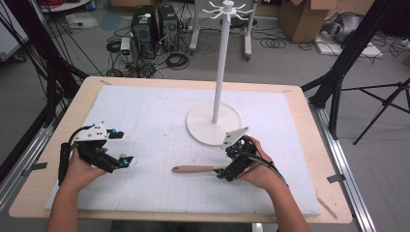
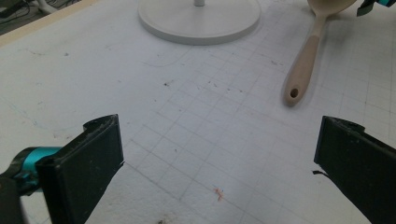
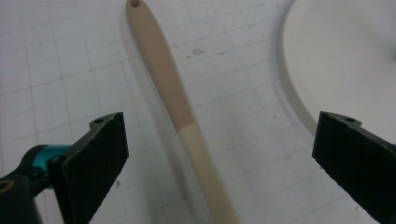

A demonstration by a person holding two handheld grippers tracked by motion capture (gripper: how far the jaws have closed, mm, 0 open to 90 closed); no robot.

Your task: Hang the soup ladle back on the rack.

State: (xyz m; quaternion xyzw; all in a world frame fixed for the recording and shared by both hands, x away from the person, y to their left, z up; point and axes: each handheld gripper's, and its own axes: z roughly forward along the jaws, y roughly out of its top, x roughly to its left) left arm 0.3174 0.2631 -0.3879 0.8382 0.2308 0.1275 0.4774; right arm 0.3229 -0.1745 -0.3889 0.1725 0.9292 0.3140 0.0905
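One spoon (image 3: 173,93) lies between the spread right hand-held gripper (image 3: 219,154); its bowl is cut off. Left hand-held gripper (image 2: 217,163) spread, empty.

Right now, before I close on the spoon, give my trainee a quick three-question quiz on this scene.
1. True or false: the right gripper has its jaws spread wide, with the spoon handle between them.
2. Multiple choice: which way does the hole end of the spoon handle point? A) toward the left gripper B) toward the stand C) toward the person
3. Fill in: the white stand rests on a round ____.

Key: 1 true; 2 A; 3 base
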